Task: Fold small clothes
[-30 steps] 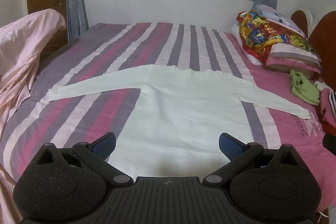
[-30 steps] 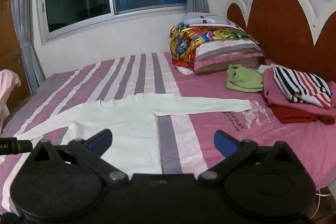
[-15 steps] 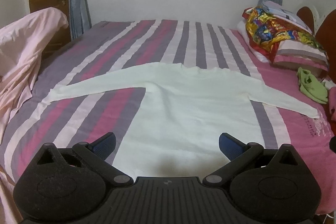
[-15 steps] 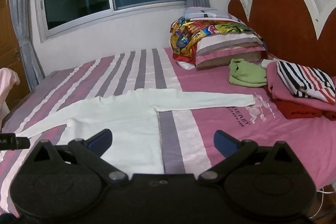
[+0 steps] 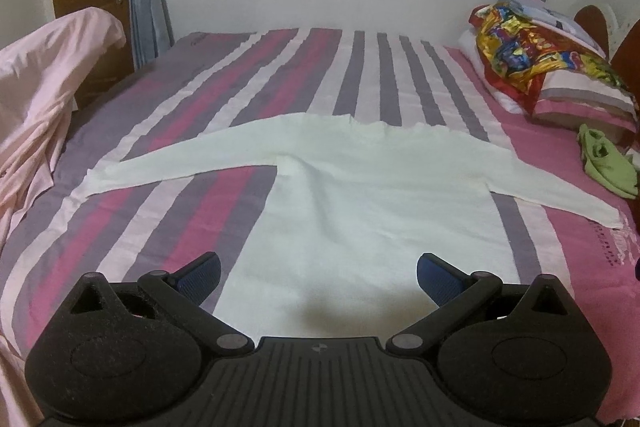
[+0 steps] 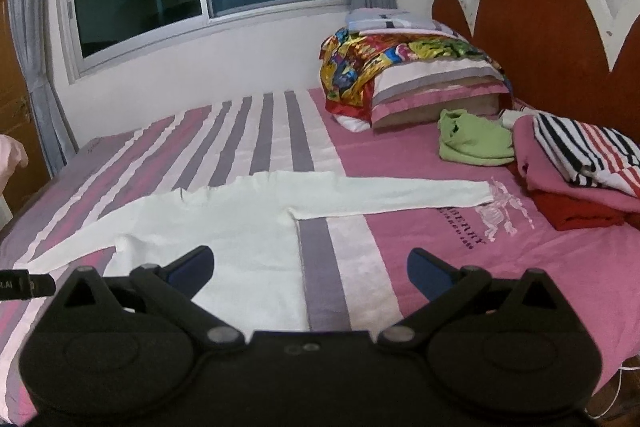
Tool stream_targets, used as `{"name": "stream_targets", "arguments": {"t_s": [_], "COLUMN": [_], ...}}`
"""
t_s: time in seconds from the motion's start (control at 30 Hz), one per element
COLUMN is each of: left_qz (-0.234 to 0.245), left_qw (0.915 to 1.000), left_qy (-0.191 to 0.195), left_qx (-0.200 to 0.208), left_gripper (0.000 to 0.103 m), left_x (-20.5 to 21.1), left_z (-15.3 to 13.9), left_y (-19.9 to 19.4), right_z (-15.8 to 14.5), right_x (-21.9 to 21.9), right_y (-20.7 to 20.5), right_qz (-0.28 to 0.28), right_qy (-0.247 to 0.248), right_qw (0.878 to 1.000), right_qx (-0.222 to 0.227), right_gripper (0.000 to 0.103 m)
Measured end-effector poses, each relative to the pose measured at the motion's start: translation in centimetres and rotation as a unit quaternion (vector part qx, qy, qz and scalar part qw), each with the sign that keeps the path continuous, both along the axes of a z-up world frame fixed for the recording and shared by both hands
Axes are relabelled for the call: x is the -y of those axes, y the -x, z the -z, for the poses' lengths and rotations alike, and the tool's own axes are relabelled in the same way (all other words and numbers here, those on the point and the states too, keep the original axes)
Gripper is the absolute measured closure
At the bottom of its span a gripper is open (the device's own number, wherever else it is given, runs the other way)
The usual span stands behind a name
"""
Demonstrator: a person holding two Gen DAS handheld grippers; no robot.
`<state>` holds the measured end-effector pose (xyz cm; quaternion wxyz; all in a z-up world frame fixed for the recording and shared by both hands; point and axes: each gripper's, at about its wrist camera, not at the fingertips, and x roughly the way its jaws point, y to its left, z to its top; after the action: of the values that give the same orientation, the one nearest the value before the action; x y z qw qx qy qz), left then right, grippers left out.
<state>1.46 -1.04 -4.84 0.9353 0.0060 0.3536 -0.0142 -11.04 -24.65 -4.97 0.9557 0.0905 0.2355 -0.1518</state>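
A white long-sleeved top (image 5: 360, 195) lies flat on the striped bed (image 5: 224, 99), sleeves spread left and right, hem towards me. It also shows in the right wrist view (image 6: 224, 223), its right sleeve (image 6: 400, 193) reaching over the pink part of the sheet. My left gripper (image 5: 319, 277) is open and empty, above the hem. My right gripper (image 6: 310, 267) is open and empty, above the top's right edge near the hem.
A pink cloth (image 5: 44, 95) hangs at the left. Pillows with a colourful blanket (image 6: 404, 67) sit by the headboard. A green garment (image 6: 472, 141) and a stack of folded clothes (image 6: 580, 167) lie at the right. The left gripper's edge (image 6: 24, 283) shows at far left.
Both views have shifted slightly; the left one has turned a little left and the right one has come a little closer to the bed. The top has not moved. Both grippers stay open.
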Motion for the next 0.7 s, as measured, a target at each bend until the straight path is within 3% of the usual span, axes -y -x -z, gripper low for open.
{"name": "stream_targets", "arguments": {"t_s": [0.7], "left_qz": [-0.001], "left_qw": [0.9997], "left_qy": [-0.013], "left_qx": [-0.019], "left_gripper": [0.000], "left_x": [1.4], "left_z": [2.2], "left_y": [-6.6], "right_z": [1.7], "right_x": [1.8], "right_y": [-6.0], "right_qz": [0.014], "right_qy": [0.006], "right_qw": [0.999], "right_qx": [-0.036], "right_gripper": [0.000]}}
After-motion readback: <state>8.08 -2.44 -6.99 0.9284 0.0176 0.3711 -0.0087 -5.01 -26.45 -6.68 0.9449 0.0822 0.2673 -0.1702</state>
